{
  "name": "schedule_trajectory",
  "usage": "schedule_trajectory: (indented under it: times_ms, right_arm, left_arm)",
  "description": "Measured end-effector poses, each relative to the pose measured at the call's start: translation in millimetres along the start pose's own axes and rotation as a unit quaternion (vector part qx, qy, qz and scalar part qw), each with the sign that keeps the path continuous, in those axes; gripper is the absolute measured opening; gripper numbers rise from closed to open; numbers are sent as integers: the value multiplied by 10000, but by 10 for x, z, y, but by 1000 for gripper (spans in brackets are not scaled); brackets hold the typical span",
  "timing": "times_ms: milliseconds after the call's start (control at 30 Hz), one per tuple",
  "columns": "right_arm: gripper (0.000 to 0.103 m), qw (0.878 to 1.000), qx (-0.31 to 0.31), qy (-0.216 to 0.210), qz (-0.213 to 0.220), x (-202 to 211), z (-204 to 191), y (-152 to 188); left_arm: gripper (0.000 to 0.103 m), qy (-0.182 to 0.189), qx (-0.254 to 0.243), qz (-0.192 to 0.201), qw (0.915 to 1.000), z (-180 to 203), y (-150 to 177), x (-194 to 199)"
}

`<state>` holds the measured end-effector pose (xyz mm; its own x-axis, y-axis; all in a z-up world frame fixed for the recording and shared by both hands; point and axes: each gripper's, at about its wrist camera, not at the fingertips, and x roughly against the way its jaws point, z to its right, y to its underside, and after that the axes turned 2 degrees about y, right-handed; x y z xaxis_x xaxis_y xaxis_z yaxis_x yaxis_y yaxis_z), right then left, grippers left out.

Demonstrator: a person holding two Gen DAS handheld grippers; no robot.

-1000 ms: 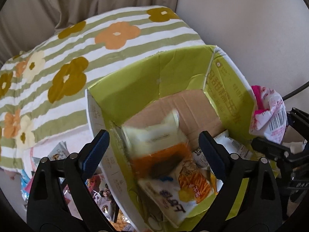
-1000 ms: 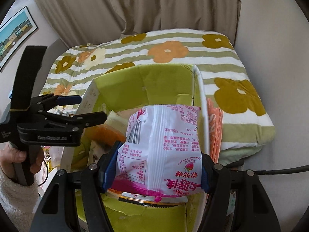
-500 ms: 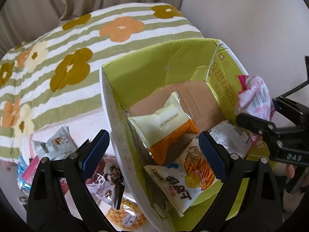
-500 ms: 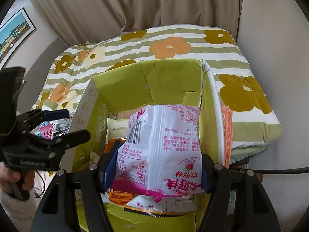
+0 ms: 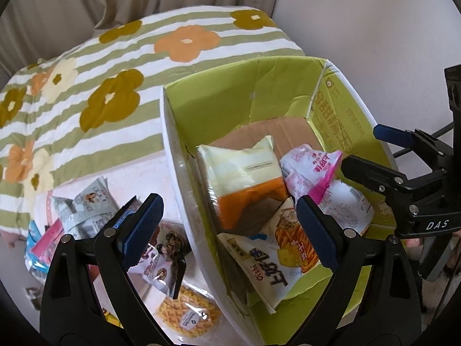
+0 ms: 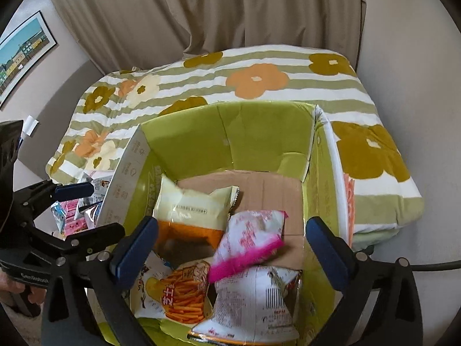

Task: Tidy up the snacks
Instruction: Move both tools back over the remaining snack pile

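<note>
As jaws part: right gripper (image 6: pixel 230 248) opening, empty, over box (image 6: pixel 184 141); pink bag (image 6: pixel 247 245) dropped inside. Left gripper (image 5: pixel 227 225) wide, empty, nearing left pile (image 5: pixel 83 207).

A home bedroom: flowered quilt (image 6: pixel 259 92), beige curtains (image 6: pixel 230 14), framed picture (image 6: pixel 23 52).

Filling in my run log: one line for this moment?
right gripper: jaws opening, pink snack bag dropping free | left gripper: open, empty | green box: holds several snacks
</note>
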<state>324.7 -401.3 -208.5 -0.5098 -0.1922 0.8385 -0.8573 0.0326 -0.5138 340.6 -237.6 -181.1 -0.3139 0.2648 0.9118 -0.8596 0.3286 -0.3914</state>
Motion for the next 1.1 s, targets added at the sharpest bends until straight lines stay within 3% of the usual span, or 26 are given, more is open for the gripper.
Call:
schedule_trajectory:
  times_ms: [267,600,733,833,1100]
  right_arm:
    - [102,9999,131,-18,2,271,-55,99]
    - [102,9960,457,-612,465,672,-313,98]
    - [102,9904,692,-1050,576,749,-491,96]
    - [102,9874,834,-1186,639,767,-643,121]
    - [102,9815,1070,-1509,495,630,-1134,141]
  left_arm:
    - [93,-57,88,208,9997,56,129,247]
    - [93,-358,470,766,9953,31,473,849]
    - [93,-582,764,860,9917,-115,723,1080]
    - [93,-843,983,876,9877,-266,922,1205]
    - [93,-1056,1470,900,9794,-865,1370,1425]
